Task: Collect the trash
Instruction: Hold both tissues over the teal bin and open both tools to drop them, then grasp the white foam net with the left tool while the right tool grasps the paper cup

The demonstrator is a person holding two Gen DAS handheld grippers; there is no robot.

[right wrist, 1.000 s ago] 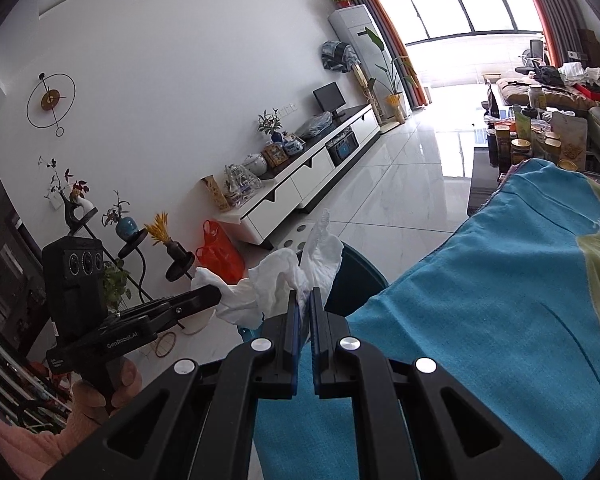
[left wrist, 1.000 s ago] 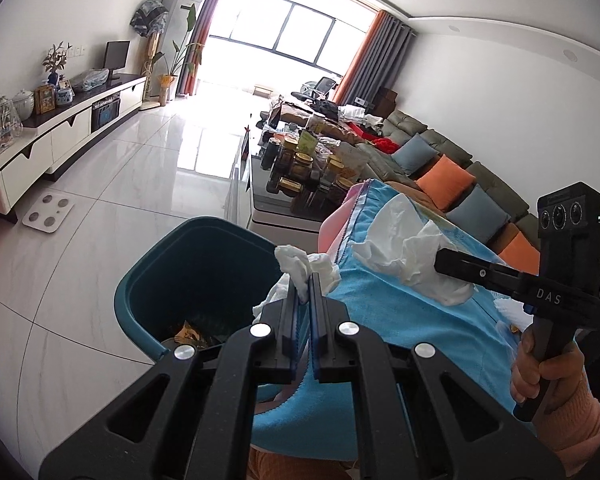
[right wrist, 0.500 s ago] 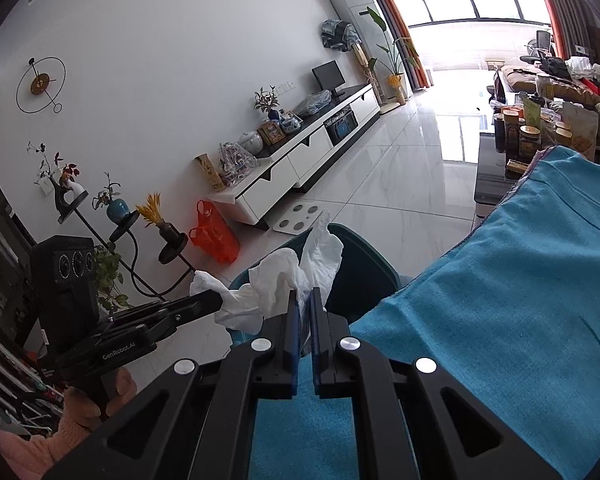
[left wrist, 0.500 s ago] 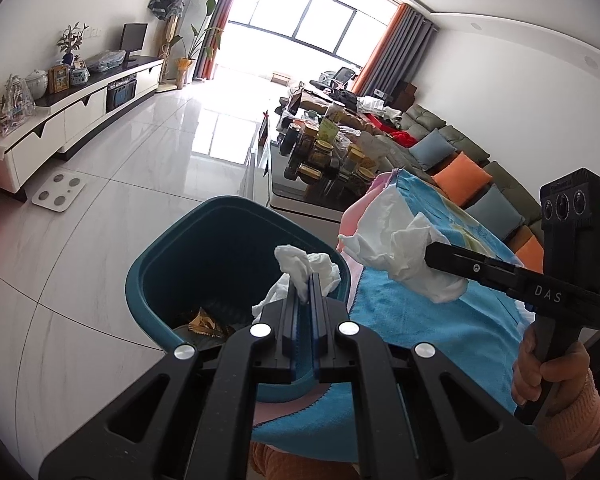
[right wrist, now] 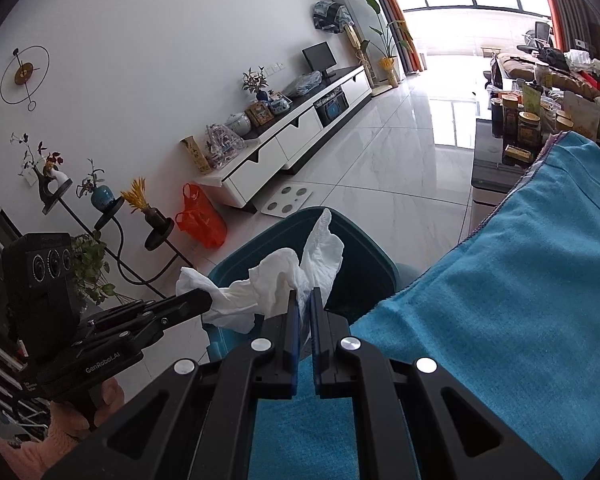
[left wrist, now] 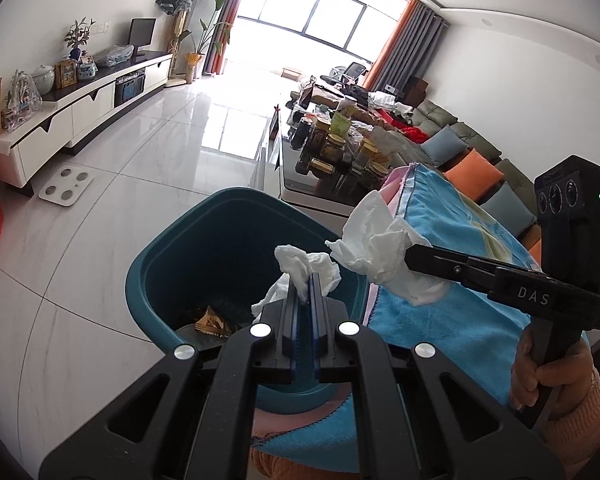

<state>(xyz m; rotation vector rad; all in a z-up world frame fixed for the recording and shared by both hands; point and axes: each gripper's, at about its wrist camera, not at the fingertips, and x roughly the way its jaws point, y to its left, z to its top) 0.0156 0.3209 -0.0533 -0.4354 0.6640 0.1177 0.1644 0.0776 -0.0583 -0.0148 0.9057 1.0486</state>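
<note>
White tissue [left wrist: 306, 266] stayed pinched in the left tongs [left wrist: 305, 280], which had dropped closer over the teal bin [left wrist: 168, 256]. Right tongs [right wrist: 305, 294] kept pinching another tissue [right wrist: 320, 254], now nearer the bin's rim.

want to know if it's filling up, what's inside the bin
Inside the bin, a crumpled brownish wrapper lies at the bottom. The left gripper and its tissue hide the rest.
</note>
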